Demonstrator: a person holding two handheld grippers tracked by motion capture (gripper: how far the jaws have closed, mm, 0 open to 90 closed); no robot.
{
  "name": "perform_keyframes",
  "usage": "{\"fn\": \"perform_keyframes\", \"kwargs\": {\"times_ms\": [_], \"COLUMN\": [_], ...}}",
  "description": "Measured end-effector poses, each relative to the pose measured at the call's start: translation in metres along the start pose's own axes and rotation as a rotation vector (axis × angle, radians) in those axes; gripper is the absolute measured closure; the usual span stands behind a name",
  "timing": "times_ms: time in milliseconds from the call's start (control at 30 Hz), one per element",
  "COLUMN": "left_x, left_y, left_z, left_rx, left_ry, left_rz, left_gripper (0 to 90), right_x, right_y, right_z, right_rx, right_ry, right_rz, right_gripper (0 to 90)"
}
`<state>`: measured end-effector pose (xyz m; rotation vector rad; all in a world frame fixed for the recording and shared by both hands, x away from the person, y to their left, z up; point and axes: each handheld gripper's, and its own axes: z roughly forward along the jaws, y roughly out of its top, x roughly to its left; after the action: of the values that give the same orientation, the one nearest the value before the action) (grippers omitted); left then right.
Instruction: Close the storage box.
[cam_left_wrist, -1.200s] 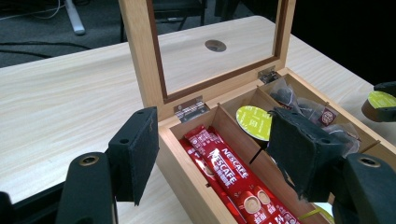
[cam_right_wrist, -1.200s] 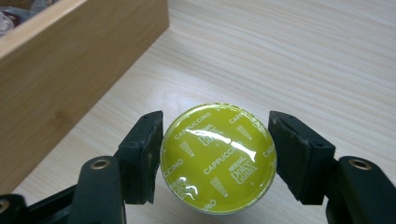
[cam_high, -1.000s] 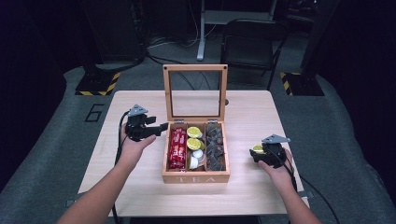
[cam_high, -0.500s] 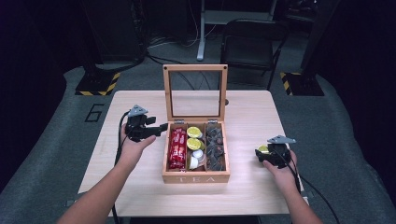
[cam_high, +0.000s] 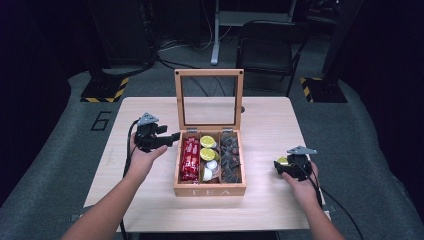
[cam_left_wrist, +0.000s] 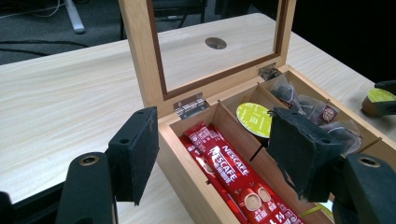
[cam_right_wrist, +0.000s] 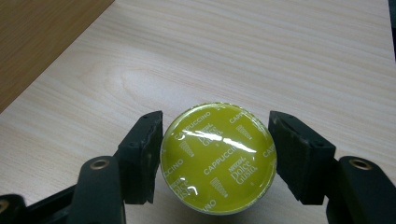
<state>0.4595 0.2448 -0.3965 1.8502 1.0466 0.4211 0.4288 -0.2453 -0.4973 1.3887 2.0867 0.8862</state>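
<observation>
The light wood table (cam_high: 280, 120) has a round hole (cam_left_wrist: 215, 43) in its top near the far edge. A black folding chair (cam_high: 265, 42) stands on the floor beyond the far edge, right of centre. A white stand post (cam_high: 216, 35) rises to the left of the chair, with cables (cam_high: 175, 45) lying near it. Yellow-and-black hazard stripes (cam_high: 105, 92) mark the floor off the far left corner, and a second set (cam_high: 307, 87) lies off the far right corner. The grey floor covering (cam_high: 50, 165) carries a dark numeral 6 (cam_high: 101, 120) beside the left edge.

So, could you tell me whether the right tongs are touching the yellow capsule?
Cannot tell. In the right gripper view, the right tongs flank the yellow capsule: the left jaw meets its edge, the right shows a thin gap.
</observation>
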Motion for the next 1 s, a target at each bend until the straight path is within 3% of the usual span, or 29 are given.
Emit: {"fn": "perform_keyframes", "kwargs": {"times_ms": [167,733,767,833,1000], "left_x": [0.000,0.000,0.000,0.000,0.001], "left_y": [0.000,-0.001,-0.001,-0.002,-0.002], "left_z": [0.000,0.001,0.001,0.001,0.000], "left_rx": [0.000,-0.004,-0.001,0.001,-0.010], "left_ry": [0.002,0.003,0.002,-0.001,0.003], "left_rz": [0.000,-0.003,-0.002,-0.001,-0.008], "left_gripper": [33.3,33.3,33.3,33.3,33.3], "right_x": [0.000,-0.002,-0.003,-0.003,-0.005], "right_y": [-0.003,-0.002,-0.001,0.001,0.007], "right_z": [0.002,0.000,-0.001,-0.002,-0.006], "right_rx": [0.002,0.003,0.000,-0.006,-0.009], "right_ry": [-0.017,-0.004,-0.010,-0.015,-0.012], "right_rz": [0.019,0.028,0.013,0.038,0.021], "right_gripper": [35.4,30.4,30.2,30.0,29.7]}}
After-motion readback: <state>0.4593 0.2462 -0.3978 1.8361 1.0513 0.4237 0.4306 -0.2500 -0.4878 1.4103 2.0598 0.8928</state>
